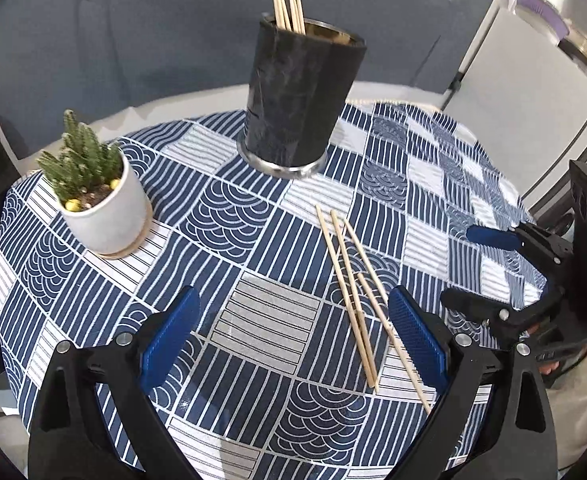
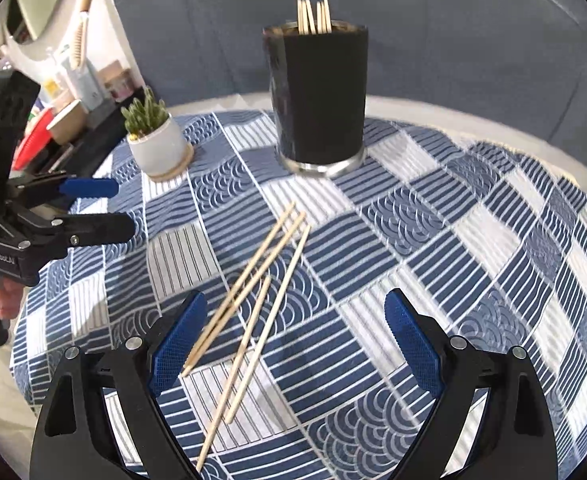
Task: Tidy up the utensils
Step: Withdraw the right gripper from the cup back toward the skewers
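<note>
Several loose wooden chopsticks (image 1: 349, 288) lie side by side on the blue patterned tablecloth (image 1: 253, 312); they also show in the right wrist view (image 2: 253, 292). A black cylindrical holder (image 1: 299, 96) stands upright behind them with several chopsticks in it, also in the right wrist view (image 2: 319, 96). My left gripper (image 1: 293, 332) is open and empty, just left of the loose chopsticks. My right gripper (image 2: 297, 340) is open and empty, just right of them. Each gripper shows in the other's view, the right one (image 1: 489, 268) and the left one (image 2: 101, 208).
A small cactus in a white pot (image 1: 101, 204) stands at the table's back left, also in the right wrist view (image 2: 159, 144). A grey sofa (image 1: 153, 32) lies behind the table. A white cabinet (image 1: 525, 104) is at the right; cluttered shelves (image 2: 65, 92) are at the left.
</note>
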`<state>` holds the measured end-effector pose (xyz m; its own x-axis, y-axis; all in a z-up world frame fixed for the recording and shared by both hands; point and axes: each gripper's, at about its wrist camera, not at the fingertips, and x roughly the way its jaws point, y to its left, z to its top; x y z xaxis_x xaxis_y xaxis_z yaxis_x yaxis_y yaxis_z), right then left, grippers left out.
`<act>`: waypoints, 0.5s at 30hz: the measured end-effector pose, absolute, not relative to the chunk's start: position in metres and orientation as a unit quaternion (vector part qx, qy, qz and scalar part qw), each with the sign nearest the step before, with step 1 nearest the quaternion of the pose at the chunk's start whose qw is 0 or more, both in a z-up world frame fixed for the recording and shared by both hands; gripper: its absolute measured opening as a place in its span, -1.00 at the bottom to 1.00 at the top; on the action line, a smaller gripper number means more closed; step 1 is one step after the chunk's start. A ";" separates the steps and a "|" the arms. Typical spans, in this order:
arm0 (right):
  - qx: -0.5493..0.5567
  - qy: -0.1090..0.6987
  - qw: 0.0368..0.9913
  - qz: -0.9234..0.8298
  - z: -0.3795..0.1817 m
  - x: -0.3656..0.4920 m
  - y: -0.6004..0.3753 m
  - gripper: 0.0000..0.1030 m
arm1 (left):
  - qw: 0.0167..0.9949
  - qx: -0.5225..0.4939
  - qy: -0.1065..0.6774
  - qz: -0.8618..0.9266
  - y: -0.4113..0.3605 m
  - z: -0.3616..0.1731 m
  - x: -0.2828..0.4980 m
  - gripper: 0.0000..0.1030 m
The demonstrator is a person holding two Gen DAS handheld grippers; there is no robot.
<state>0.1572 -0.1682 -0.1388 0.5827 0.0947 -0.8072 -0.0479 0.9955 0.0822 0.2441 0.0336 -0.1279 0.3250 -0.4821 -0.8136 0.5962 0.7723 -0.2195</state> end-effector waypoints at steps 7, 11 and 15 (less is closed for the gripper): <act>0.016 0.483 0.876 0.005 -0.162 0.153 -0.169 0.67 | 0.803 0.076 0.492 -0.327 0.009 -0.150 0.251 0.80; 0.008 0.498 0.867 0.000 -0.172 0.157 -0.171 0.67 | 0.798 0.084 0.505 -0.318 -0.001 -0.163 0.259 0.80; 0.020 0.516 0.856 0.007 -0.182 0.166 -0.175 0.67 | 0.786 0.081 0.524 -0.320 -0.007 -0.176 0.271 0.80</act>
<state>0.1661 -0.1751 -0.1818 0.4680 0.0331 -0.8831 0.0083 0.9991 0.0418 0.2709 -0.0071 -0.1758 0.2472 -0.4173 -0.8745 0.5872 0.7824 -0.2073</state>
